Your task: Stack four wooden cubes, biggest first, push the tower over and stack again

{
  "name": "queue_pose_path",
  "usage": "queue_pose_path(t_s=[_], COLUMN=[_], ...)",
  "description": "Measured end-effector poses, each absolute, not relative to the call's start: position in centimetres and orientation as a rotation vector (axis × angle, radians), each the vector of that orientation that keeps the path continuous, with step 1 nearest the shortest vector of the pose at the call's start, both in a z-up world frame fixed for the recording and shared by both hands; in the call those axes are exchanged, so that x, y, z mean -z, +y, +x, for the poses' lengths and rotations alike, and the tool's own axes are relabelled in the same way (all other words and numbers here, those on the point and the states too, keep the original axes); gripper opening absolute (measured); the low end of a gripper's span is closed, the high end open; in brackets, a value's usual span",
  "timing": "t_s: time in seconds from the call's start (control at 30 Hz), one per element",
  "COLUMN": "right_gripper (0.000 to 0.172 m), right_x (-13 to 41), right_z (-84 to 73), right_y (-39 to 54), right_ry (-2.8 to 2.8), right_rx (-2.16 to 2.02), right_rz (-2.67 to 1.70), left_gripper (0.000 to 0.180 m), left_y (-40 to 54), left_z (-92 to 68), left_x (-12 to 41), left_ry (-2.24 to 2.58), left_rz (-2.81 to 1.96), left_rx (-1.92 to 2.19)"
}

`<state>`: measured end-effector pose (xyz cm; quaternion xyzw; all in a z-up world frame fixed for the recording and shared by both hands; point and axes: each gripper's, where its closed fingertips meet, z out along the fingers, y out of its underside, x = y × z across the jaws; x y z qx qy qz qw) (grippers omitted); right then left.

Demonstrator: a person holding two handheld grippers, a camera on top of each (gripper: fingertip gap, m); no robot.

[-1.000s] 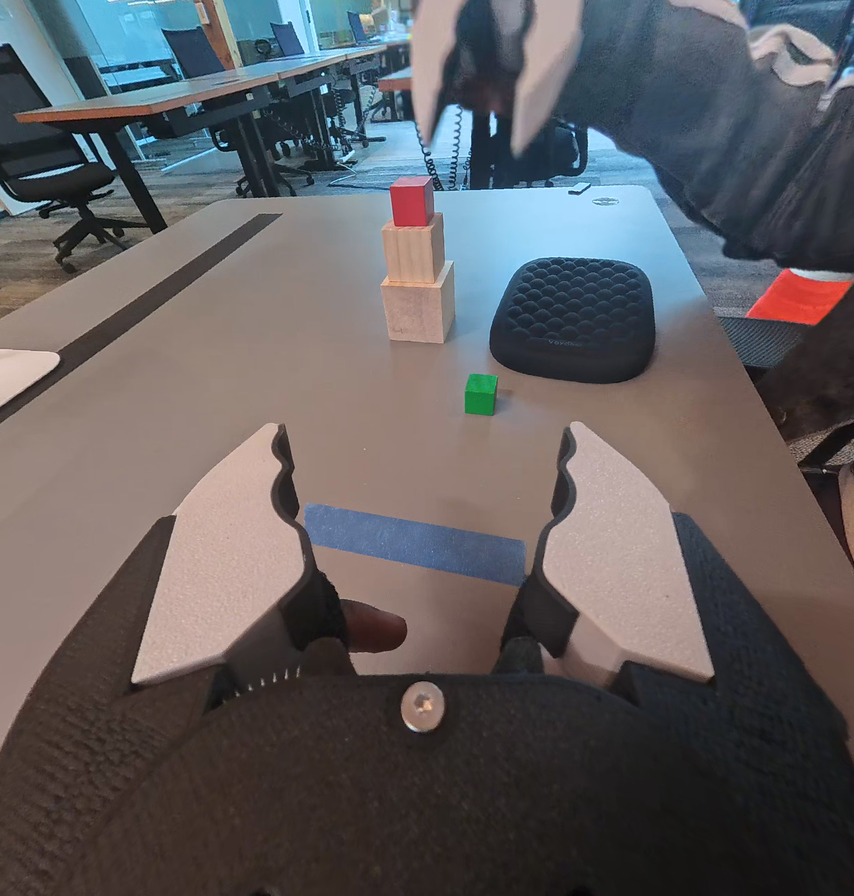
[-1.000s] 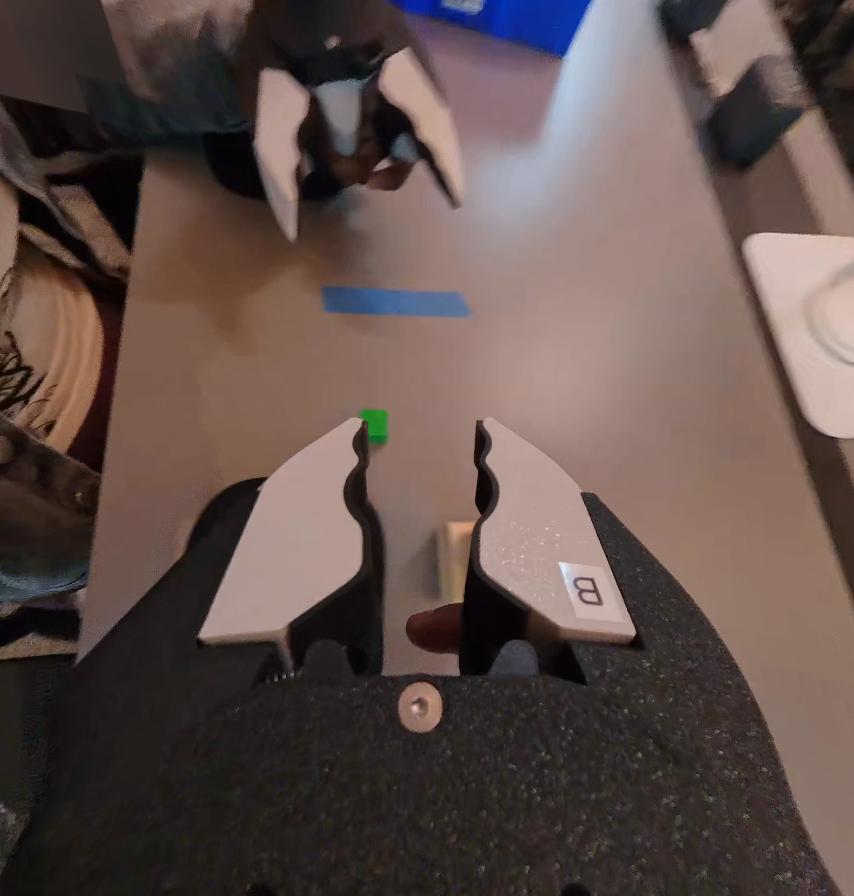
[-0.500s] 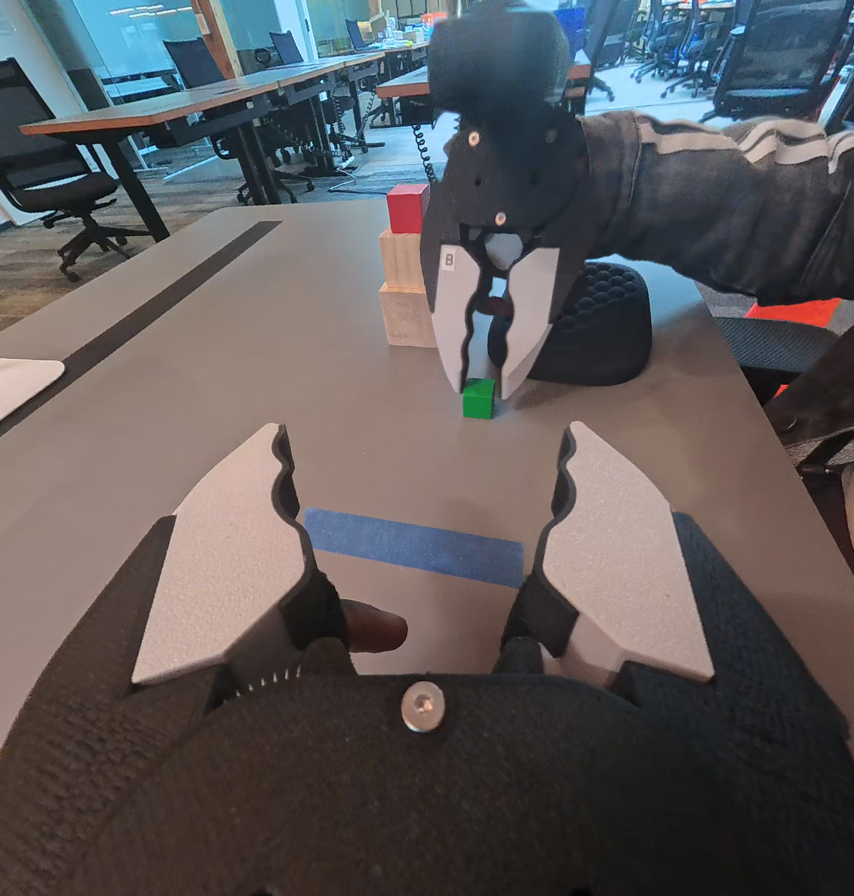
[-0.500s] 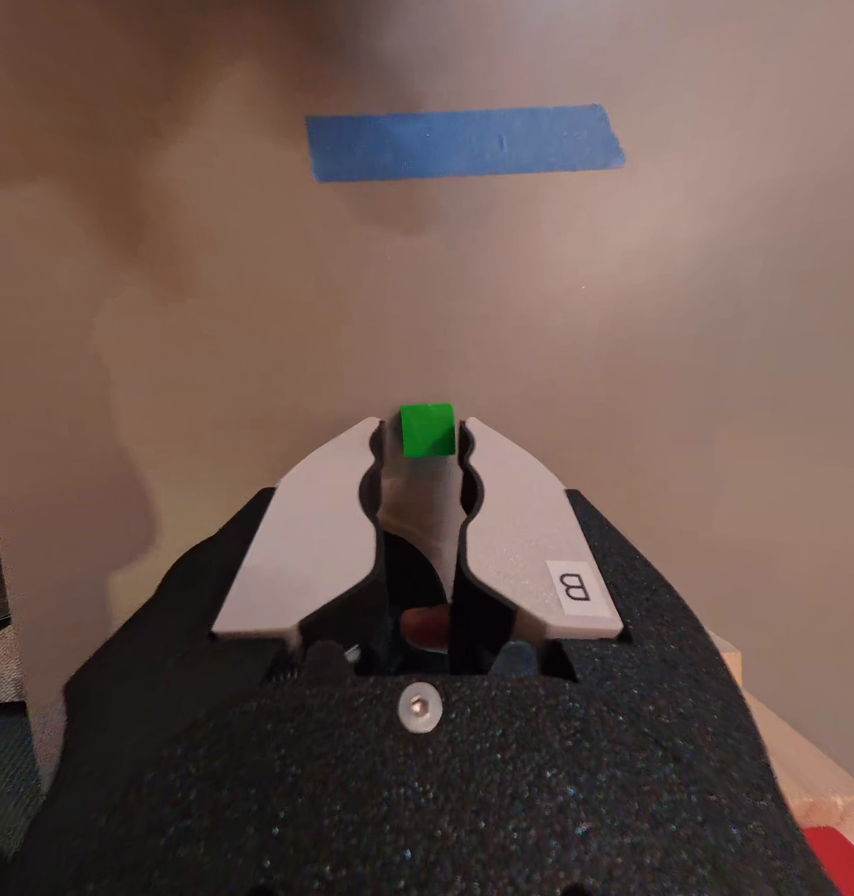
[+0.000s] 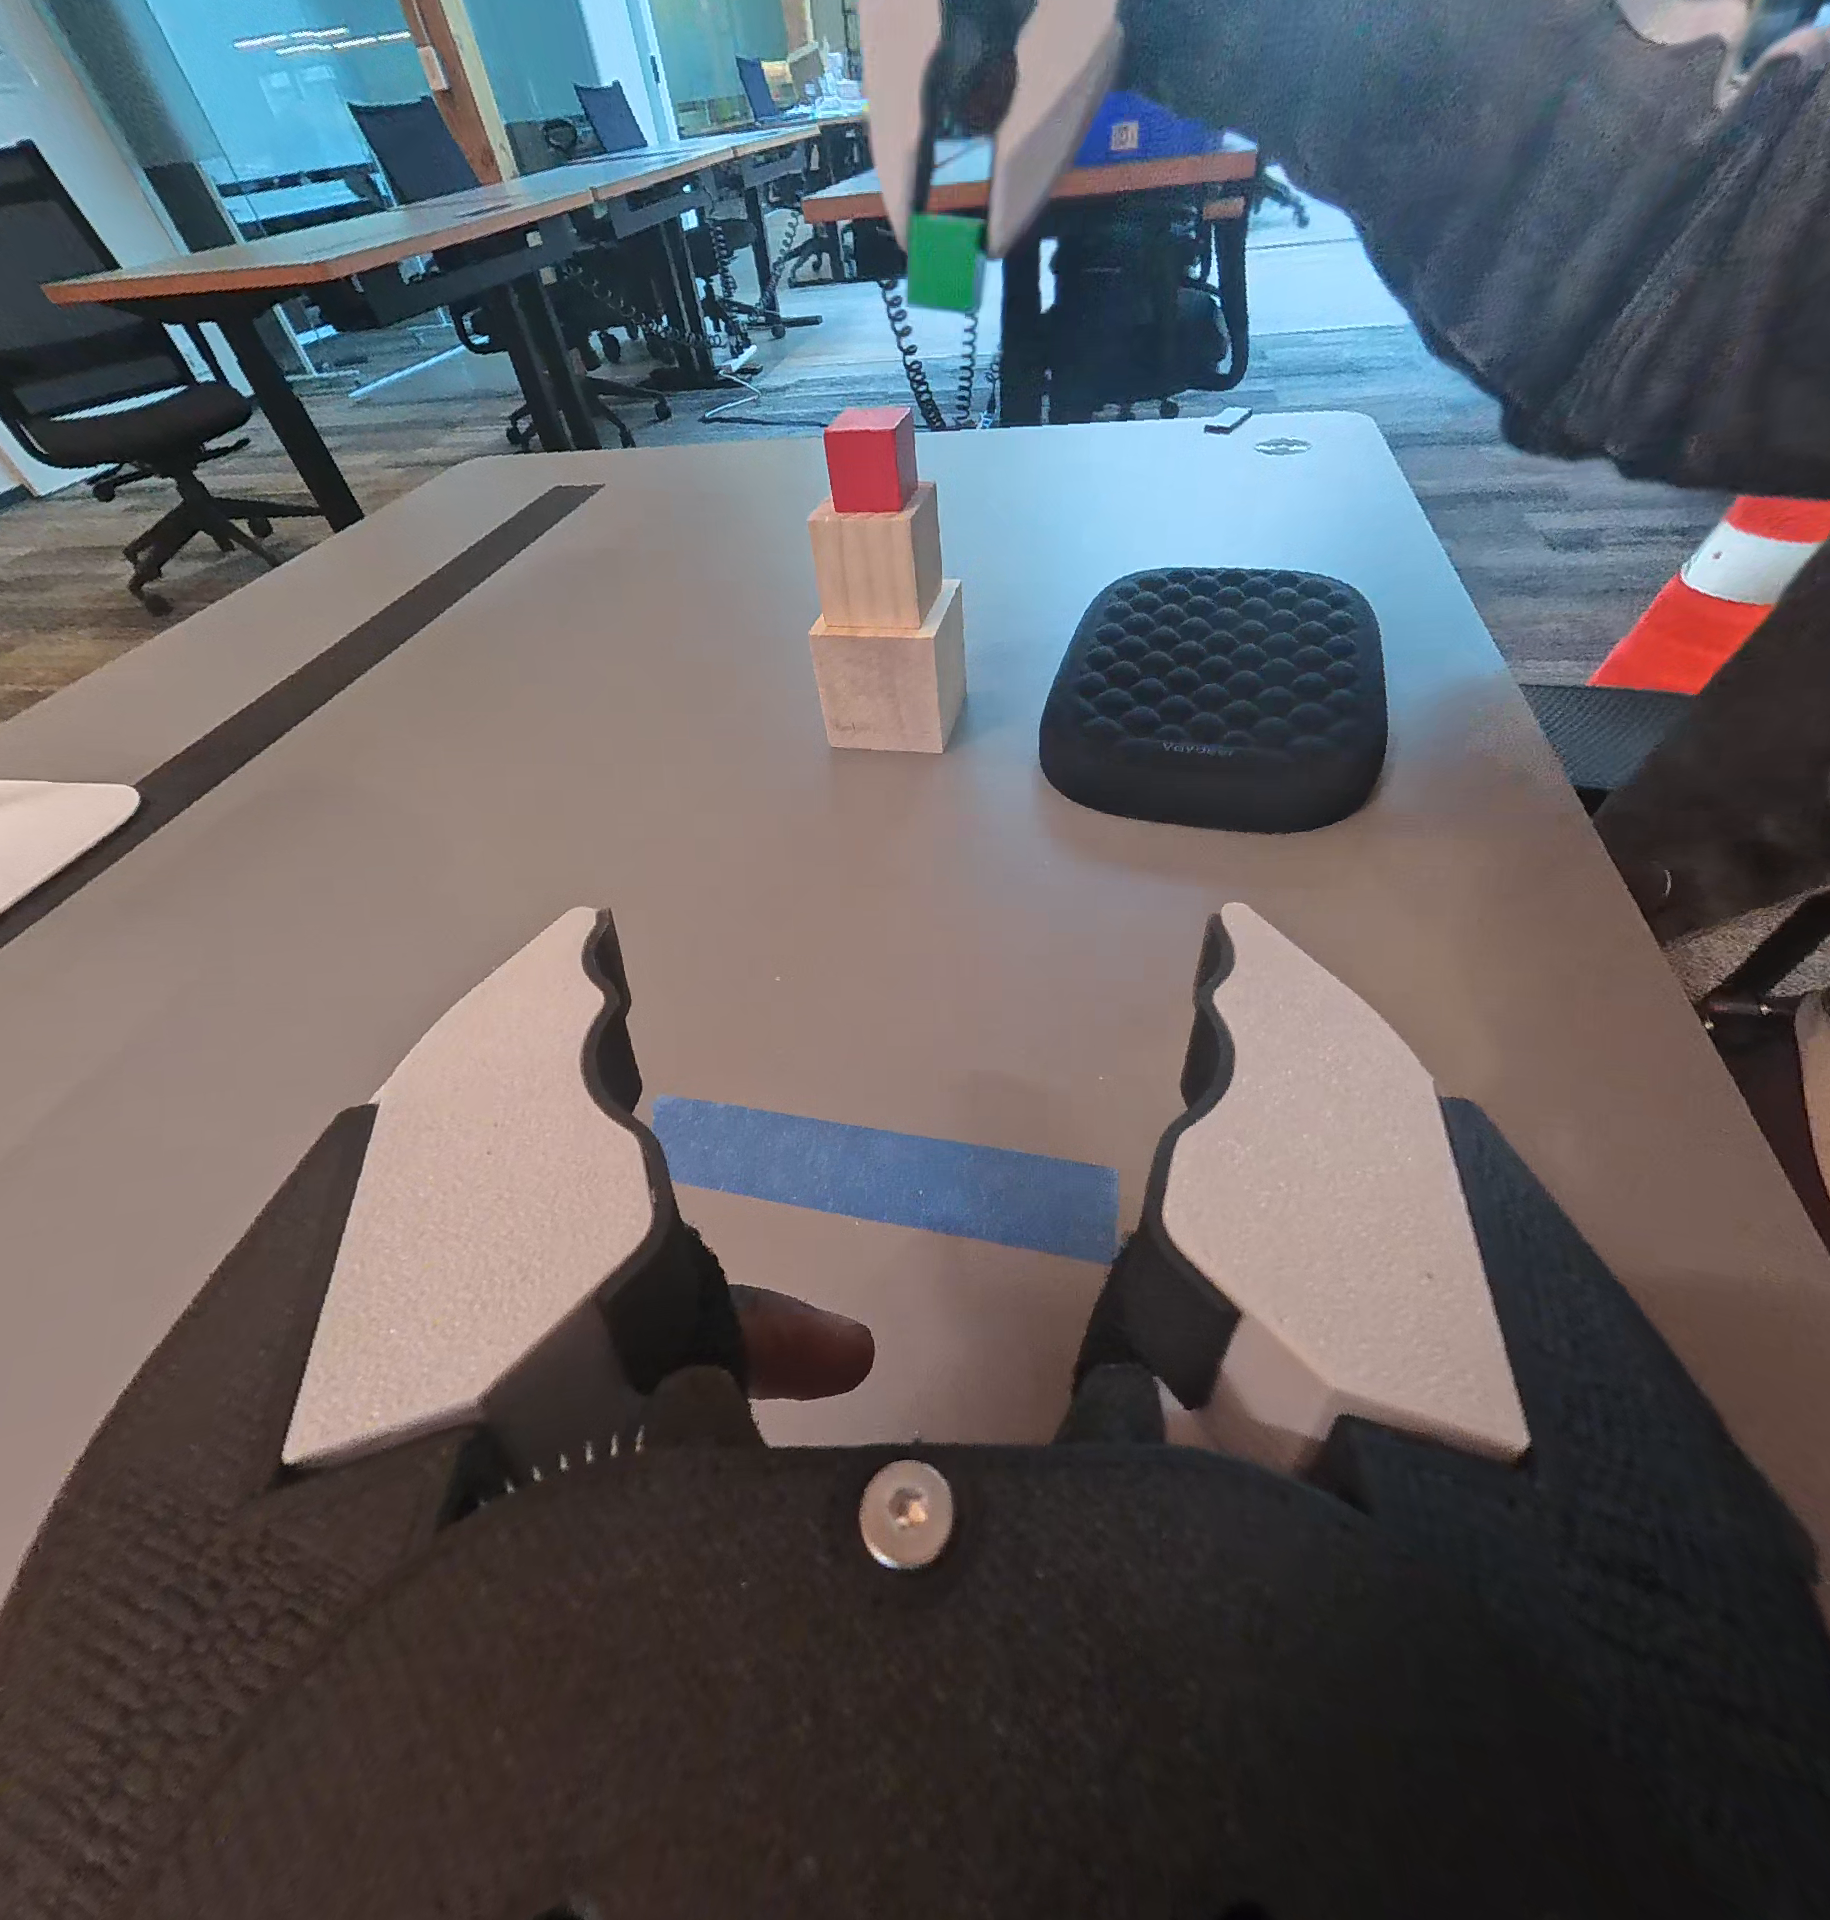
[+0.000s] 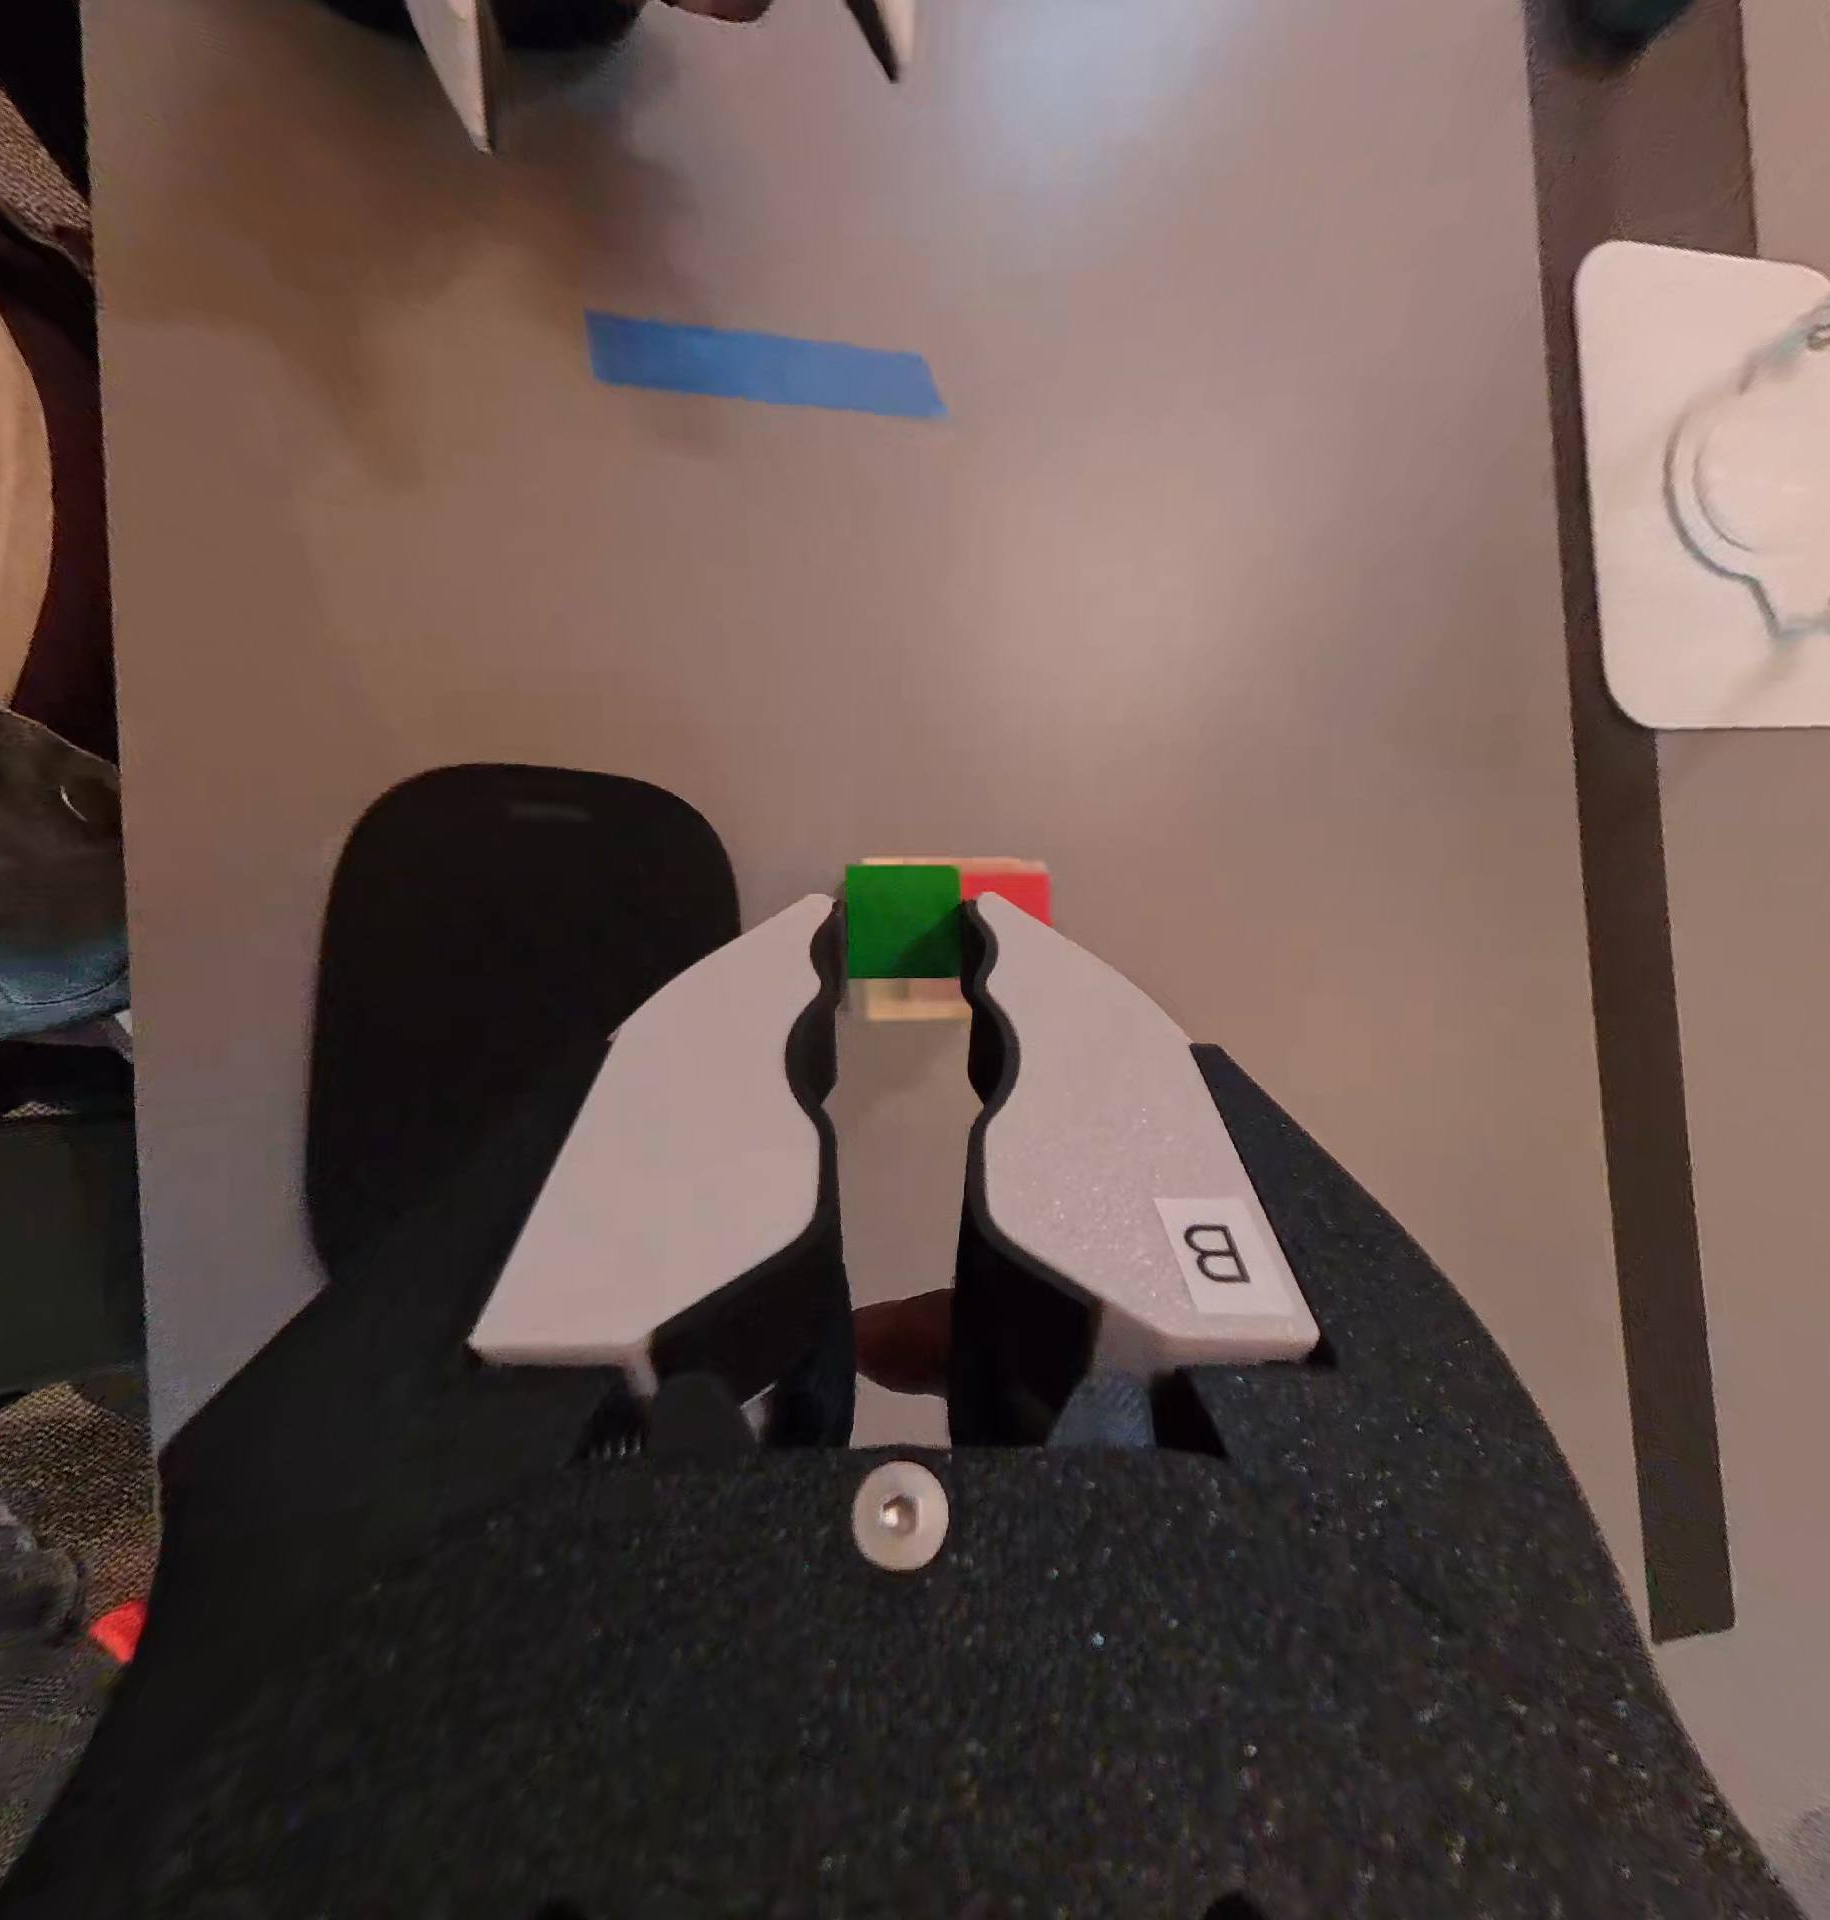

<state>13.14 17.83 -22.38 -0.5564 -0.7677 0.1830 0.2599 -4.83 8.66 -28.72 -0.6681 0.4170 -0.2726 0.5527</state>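
Observation:
A tower stands on the grey table (image 5: pixel 475 831): a large pale wooden cube (image 5: pixel 885 681), a smaller pale cube (image 5: pixel 871 566) on it, a red cube (image 5: pixel 867 459) on top. My right gripper (image 6: pixel 903 914) is shut on a small green cube (image 6: pixel 903 923) and holds it high above the tower, a little off to one side of the red cube (image 6: pixel 1015 894). The green cube (image 5: pixel 945 260) also shows in the left wrist view between the right gripper's fingertips (image 5: pixel 1036 156). My left gripper (image 5: pixel 911 925) is open and empty, low over the table near a blue tape strip (image 5: pixel 890 1179).
A black honeycomb pad (image 5: pixel 1217 707) lies right of the tower. A white base plate (image 6: pixel 1721 488) sits by a dark strip (image 5: pixel 350 623) along the table's left side. Office desks and chairs stand beyond the far edge. My right fingertips sit around 20 centimeters from my left ones.
My right gripper came down on the green cube on the table, shut on it, and lifted it up over the tower. My left gripper has not moved.

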Motion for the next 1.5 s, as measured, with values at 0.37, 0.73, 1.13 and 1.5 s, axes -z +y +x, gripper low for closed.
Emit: queue_pose_path(t_s=[0.37,0.73,1.13,1.5], right_gripper=[0.021,0.021,0.035,0.0], right_x=[24.3,25.3,24.0,29.3], right_z=[12.4,12.1,12.4,14.6], right_y=[20.5,20.6,21.1,17.1], right_ry=[-2.108,-2.182,-2.041,-1.835], right_rx=[-0.604,-0.567,-0.489,-0.389], right_rz=[-1.632,-1.657,-1.654,-1.84], left_gripper=[0.104,0.104,0.104,0.104], left_y=[8.7,8.7,8.7,8.8], left_z=[-4.7,-4.7,-4.8,-4.8], left_x=[29.0,29.0,29.0,29.0], left_ry=[0.987,0.99,0.987,0.986], left_rz=[-1.586,-1.588,-1.588,-1.587], left_rx=[0.659,0.659,0.655,0.65])
